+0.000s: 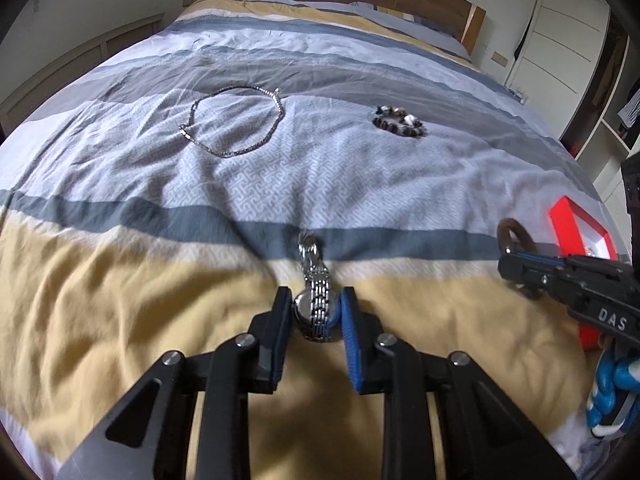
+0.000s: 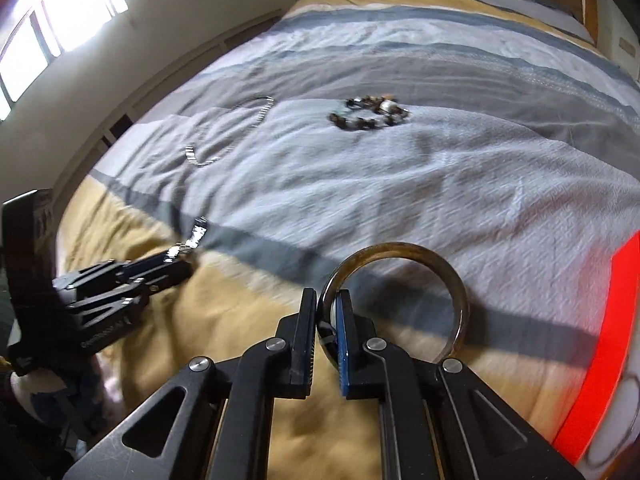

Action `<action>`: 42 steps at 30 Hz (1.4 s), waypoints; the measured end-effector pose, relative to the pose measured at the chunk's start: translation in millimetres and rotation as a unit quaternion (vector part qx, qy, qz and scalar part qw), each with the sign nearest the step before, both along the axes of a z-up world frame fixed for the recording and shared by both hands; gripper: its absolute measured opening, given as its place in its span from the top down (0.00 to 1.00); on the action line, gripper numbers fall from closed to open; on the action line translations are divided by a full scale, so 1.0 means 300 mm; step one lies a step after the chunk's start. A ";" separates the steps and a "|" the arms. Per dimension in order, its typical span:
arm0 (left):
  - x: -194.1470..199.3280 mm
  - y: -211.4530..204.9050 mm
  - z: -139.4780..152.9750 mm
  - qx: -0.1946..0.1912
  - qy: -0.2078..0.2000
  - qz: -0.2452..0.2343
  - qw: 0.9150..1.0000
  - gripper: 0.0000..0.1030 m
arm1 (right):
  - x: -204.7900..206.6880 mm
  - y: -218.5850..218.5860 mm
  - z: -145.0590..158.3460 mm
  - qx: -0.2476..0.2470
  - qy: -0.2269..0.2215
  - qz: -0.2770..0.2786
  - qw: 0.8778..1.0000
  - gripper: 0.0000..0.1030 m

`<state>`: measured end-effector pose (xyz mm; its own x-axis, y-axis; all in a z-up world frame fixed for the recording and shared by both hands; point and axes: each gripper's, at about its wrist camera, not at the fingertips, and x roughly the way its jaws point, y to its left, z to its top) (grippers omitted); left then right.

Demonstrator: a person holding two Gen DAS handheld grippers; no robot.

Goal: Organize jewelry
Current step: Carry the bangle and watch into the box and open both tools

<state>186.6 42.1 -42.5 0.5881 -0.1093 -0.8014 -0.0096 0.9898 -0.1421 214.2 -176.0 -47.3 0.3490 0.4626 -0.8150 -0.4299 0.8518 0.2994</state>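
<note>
On the bed [image 1: 120,320], left tongs [image 1: 314,304] grip a watch [image 1: 316,280] and right tongs [image 2: 326,312] pinch a bangle [image 2: 452,280] beside the red box [image 1: 576,228]; chain [image 1: 236,120] and bead bracelet [image 1: 398,122] remain unsorted.

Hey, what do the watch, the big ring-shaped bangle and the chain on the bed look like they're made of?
Watch: polished metal, likely steel; its silver bracelet links glint. Bangle: dark brown and glossy, rigid, perhaps horn, resin or lacquered wood; the look leaves it open. Chain: silvery metal, small shiny flat links.
</note>
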 end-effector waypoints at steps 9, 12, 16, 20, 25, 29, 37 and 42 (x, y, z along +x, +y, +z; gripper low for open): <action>-0.188 -0.051 0.141 -0.007 -0.029 -0.010 1.000 0.78 | -0.237 -0.026 0.161 0.058 -0.008 0.000 0.998 0.91; -0.250 -0.069 0.185 -0.004 -0.038 -0.014 0.999 0.78 | -0.322 -0.045 0.213 0.065 -0.017 -0.004 0.998 0.91; -0.344 -0.095 0.244 0.000 -0.054 -0.020 0.998 0.78 | -0.417 -0.074 0.274 0.068 -0.029 -0.007 0.997 0.91; -0.419 -0.125 0.292 0.002 -0.068 -0.024 0.997 0.78 | -0.509 -0.111 0.322 0.070 -0.042 -0.012 0.997 0.91; -0.484 -0.172 0.343 0.010 -0.081 -0.035 0.996 0.78 | -0.594 -0.167 0.359 0.071 -0.055 -0.020 0.996 0.91; -0.509 -0.234 0.375 0.016 -0.086 -0.049 0.995 0.78 | -0.629 -0.232 0.380 0.078 -0.069 -0.033 0.994 0.91; -0.438 -0.454 0.401 0.015 -0.075 -0.101 0.992 0.78 | -0.590 -0.464 0.359 0.078 -0.082 -0.090 0.990 0.91; -0.342 -0.650 0.408 0.003 -0.072 -0.152 0.986 0.78 | -0.502 -0.631 0.323 0.051 -0.080 -0.129 0.987 0.91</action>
